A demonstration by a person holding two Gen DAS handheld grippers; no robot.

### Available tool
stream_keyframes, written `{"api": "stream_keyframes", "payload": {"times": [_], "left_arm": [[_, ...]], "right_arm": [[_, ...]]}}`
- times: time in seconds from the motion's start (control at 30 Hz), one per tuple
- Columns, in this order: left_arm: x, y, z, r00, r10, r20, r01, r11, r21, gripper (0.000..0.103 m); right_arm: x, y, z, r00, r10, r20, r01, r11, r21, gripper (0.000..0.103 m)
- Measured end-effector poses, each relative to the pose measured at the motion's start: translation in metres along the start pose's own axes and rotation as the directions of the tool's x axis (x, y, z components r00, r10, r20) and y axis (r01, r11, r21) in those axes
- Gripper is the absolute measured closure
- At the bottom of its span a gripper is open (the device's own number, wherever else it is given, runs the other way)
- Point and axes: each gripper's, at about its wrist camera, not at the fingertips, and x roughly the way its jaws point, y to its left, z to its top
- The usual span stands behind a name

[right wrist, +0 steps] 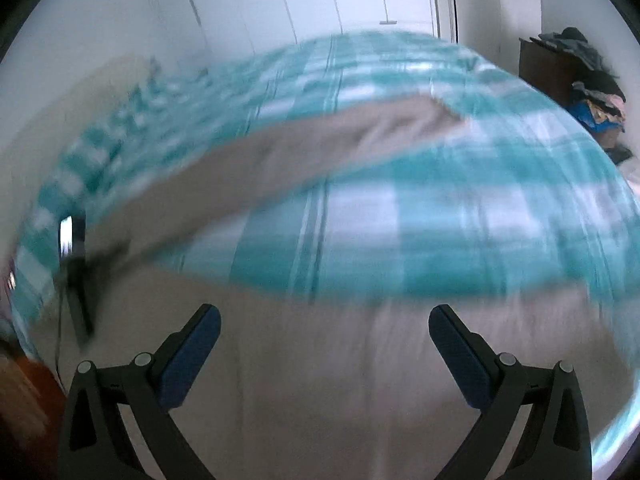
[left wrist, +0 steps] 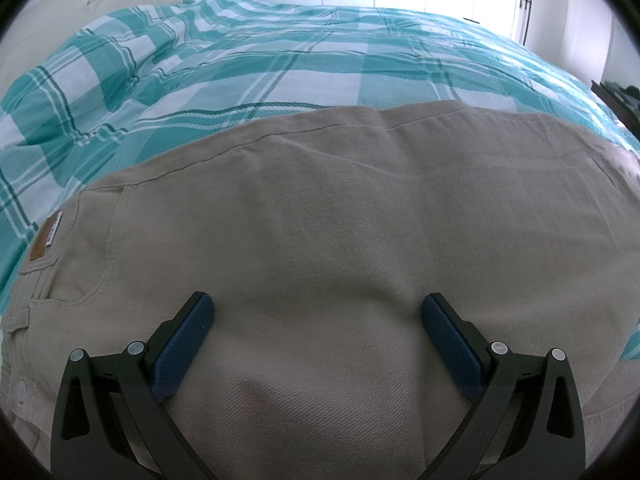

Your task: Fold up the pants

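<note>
Left wrist: pants (left wrist: 340, 220) waist label (left wrist: 46, 236) | right wrist: blurred | both fingers spread, empty

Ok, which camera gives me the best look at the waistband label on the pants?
The left wrist view. The brown label sits sharp at the waist of the pants, left of the open left tool. The right wrist view is motion-blurred; the label can't be made out there.

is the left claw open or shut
Open: the left claw has its blue pads wide apart over the beige pants, gripping nothing.
</note>
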Motion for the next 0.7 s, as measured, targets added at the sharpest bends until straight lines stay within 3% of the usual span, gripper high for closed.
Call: {"api": "stream_keyframes", "payload": {"times": [0.1, 0.17, 0.2, 0.23, 0.33, 0.4, 0.47, 0.5, 0.53, 0.57, 0.63, 0.67, 0.7], "left_arm": [[0.0, 0.0, 0.0, 1.0, 0.0, 0.0, 0.0, 1.0, 0.0, 0.0], [0.0, 0.0, 0.0, 1.0, 0.0, 0.0, 0.0, 1.0, 0.0, 0.0], [0.0, 0.0, 0.0, 1.0, 0.0, 0.0, 0.0, 1.0, 0.0, 0.0], [0.0, 0.0, 0.0, 1.0, 0.0, 0.0, 0.0, 1.0, 0.0, 0.0], [0.0, 0.0, 0.0, 1.0, 0.001, -0.001, -0.001, 1.0, -0.001, 0.0], [0.0, 0.0, 0.0, 1.0, 0.001, -0.001, -0.001, 1.0, -0.001, 0.0], [0.0, 0.0, 0.0, 1.0, 0.002, 0.001, -0.002, 1.0, -0.001, 0.0], [0.0, 0.0, 0.0, 1.0, 0.002, 0.0, -0.002, 1.0, -0.001, 0.0], [0.0, 0.0, -0.001, 1.0, 0.001, 0.001, -0.001, 1.0, -0.002, 0.0], [0.0, 0.0, -0.001, 1.0, 0.002, 0.0, -0.002, 1.0, -0.001, 0.0], [0.0, 0.0, -0.001, 1.0, 0.002, 0.0, -0.002, 1.0, -0.002, 0.0], [0.0, 0.0, -0.001, 1.0, 0.002, 0.0, -0.002, 1.0, -0.002, 0.0], [0.0, 0.0, -0.001, 1.0, 0.002, 0.001, -0.002, 1.0, -0.002, 0.0]], "right_arm": [[0.045, -0.054, 0.059, 0.998, 0.045, 0.037, -0.048, 0.995, 0.092, 0.001], [0.086, -0.103, 0.091, 0.994, 0.096, 0.057, -0.107, 0.966, 0.237, 0.01], [0.108, -0.126, 0.104, 0.991, 0.122, 0.058, -0.135, 0.937, 0.323, 0.026], [0.133, -0.15, 0.117, 0.987, 0.149, 0.057, -0.159, 0.891, 0.425, 0.032], [0.183, -0.191, 0.138, 0.976, 0.184, 0.113, -0.214, 0.75, 0.626, 0.034], [0.205, -0.2, 0.147, 0.973, 0.179, 0.146, -0.23, 0.696, 0.68, 0.038], [0.219, -0.2, 0.158, 0.973, 0.151, 0.176, -0.231, 0.676, 0.7, 0.047], [0.224, -0.196, 0.164, 0.975, 0.136, 0.177, -0.221, 0.688, 0.691, 0.062], [0.226, -0.188, 0.173, 0.981, 0.119, 0.156, -0.193, 0.726, 0.66, 0.083], [0.225, -0.182, 0.179, 0.985, 0.107, 0.139, -0.171, 0.758, 0.629, 0.089], [0.209, -0.148, 0.196, 0.986, 0.099, 0.133, -0.15, 0.877, 0.456, 0.091], [0.198, -0.129, 0.201, 0.984, 0.125, 0.129, -0.163, 0.923, 0.35, 0.092], [0.177, -0.095, 0.202, 0.979, 0.175, 0.109, -0.192, 0.967, 0.169, 0.092]]}}
